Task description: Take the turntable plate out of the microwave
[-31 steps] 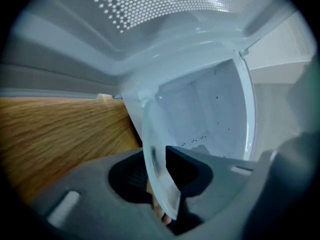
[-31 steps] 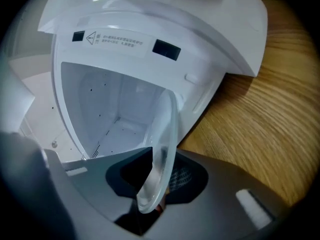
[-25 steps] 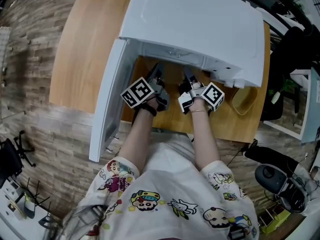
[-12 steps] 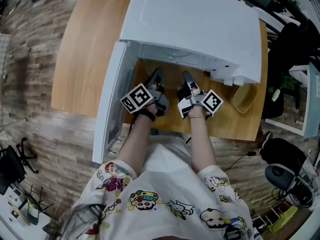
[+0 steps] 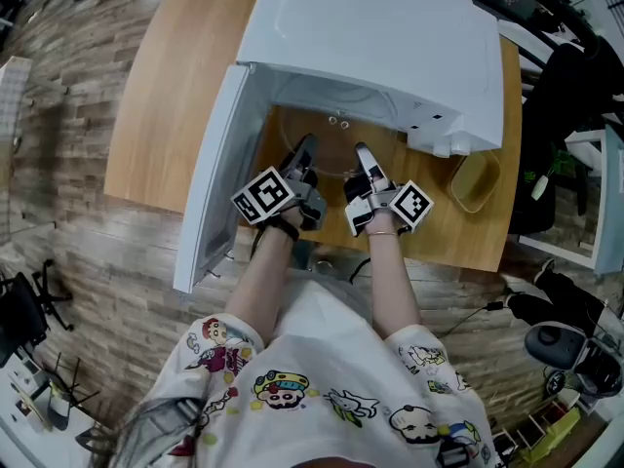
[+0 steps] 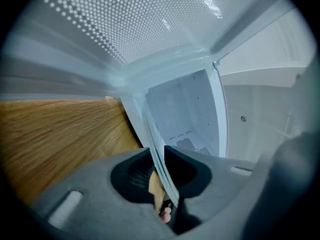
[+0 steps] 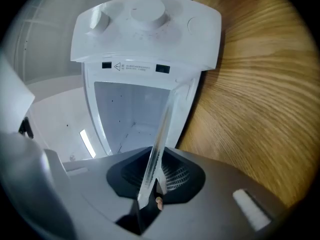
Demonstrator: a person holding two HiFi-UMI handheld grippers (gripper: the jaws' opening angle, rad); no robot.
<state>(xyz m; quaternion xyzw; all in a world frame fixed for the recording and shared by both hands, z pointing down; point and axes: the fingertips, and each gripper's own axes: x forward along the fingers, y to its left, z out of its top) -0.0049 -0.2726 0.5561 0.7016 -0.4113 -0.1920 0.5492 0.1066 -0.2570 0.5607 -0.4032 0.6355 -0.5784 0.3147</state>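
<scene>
The clear glass turntable plate hangs partly out of the white microwave, above the wooden table. My left gripper is shut on its near left rim and my right gripper on its near right rim. In the left gripper view the plate's edge runs between the dark pads of the left gripper. The right gripper view shows the glass edge clamped in the right gripper, with the microwave's knob panel ahead.
The microwave door stands swung open on the left, beside my left arm. A yellowish container sits on the table right of the microwave. Chairs and cables lie on the floor at the right.
Both grippers have drawn back toward the person and a little up, with the plate. The glass disc now shows outside the cavity mouth, where before it was hidden.
</scene>
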